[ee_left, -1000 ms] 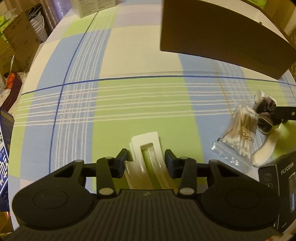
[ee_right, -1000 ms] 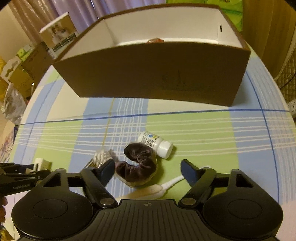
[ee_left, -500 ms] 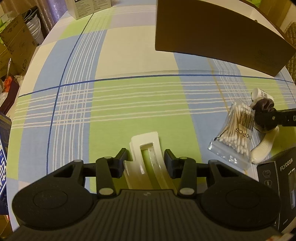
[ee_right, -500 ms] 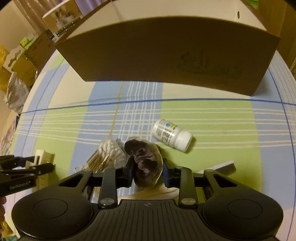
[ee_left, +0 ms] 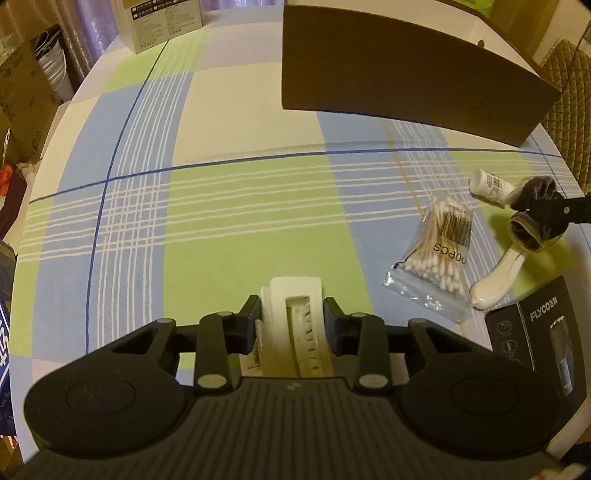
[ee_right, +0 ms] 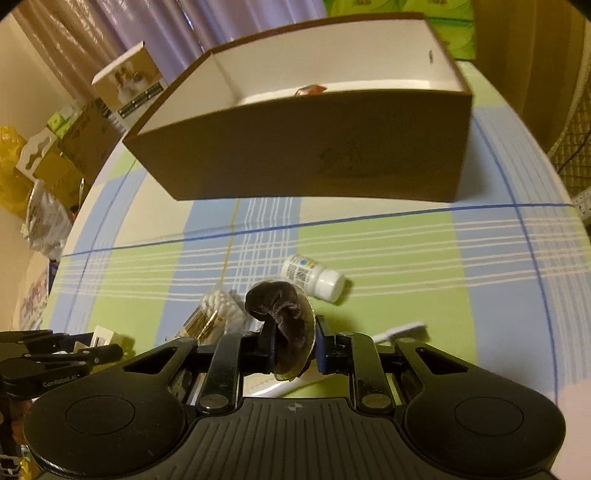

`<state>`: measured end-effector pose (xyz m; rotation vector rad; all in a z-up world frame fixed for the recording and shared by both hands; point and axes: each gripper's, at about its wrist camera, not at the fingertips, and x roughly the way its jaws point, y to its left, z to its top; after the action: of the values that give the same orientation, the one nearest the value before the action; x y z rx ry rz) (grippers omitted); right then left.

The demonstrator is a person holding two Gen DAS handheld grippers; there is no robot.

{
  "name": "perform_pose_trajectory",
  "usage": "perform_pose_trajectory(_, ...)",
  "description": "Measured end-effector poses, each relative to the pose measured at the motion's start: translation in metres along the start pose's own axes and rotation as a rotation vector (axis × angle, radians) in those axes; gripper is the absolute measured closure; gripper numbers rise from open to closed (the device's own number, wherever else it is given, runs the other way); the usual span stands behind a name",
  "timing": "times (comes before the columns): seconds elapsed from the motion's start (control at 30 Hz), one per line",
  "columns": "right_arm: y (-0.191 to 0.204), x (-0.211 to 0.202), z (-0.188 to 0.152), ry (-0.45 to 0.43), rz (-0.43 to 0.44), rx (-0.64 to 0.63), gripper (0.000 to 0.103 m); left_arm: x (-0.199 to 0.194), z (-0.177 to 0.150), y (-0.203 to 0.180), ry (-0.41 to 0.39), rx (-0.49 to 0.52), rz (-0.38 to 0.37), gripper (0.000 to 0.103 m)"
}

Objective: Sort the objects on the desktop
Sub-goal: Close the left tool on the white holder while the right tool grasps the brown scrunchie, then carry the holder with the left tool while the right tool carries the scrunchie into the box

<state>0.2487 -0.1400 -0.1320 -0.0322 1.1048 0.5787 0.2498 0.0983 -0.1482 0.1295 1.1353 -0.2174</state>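
My left gripper [ee_left: 291,317] is shut on a white hair claw clip [ee_left: 295,314], held just above the checked tablecloth. My right gripper [ee_right: 295,341] is shut on a dark brown velvet scrunchie [ee_right: 286,314], lifted a little off the table; the scrunchie [ee_left: 532,214] also shows at the right of the left wrist view. A brown cardboard box [ee_right: 314,155] with a white inside stands open at the far side, with a small orange item [ee_right: 309,89] in it. A white pill bottle [ee_right: 314,277], a bag of cotton swabs [ee_left: 439,254] and a white brush [ee_left: 498,277] lie on the cloth.
A black FLYCO box [ee_left: 539,343] stands at the right near edge. A white carton [ee_left: 162,22] sits at the table's far left corner. Cardboard boxes and bags [ee_right: 40,173] crowd the floor left of the round table. A woven chair back [ee_left: 569,96] is at the right.
My right gripper closed on the scrunchie and raised it, so the box's inside shows again. My left gripper kept its hold on the clip and shifted slightly.
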Motion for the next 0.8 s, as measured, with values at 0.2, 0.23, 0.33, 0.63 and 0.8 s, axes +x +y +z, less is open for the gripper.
perform_pose_trajectory(0.2,-0.008,-0.013,-0.003,-0.026,-0.002,0.023,0.086,0.006,-0.006,-0.001,0.043,-0.02,0.013,0.062)
perform_pose_trajectory(0.23,-0.009,-0.015,-0.003,-0.029,-0.002,0.026,0.086,0.006,-0.008,-0.002,0.046,-0.014,0.021,0.058)
perform_pose_trajectory(0.33,-0.012,-0.02,-0.005,-0.035,0.0,0.033,0.086,0.007,-0.015,-0.004,0.06,-0.014,0.035,0.056)
perform_pose_trajectory(0.63,-0.014,-0.027,-0.009,-0.043,0.007,0.034,0.086,-0.008,-0.017,-0.007,0.016,0.014,0.011,0.067)
perform_pose_trajectory(0.8,-0.014,-0.032,-0.009,-0.055,0.011,0.032,0.086,-0.024,-0.008,-0.014,-0.025,0.038,-0.002,0.067)
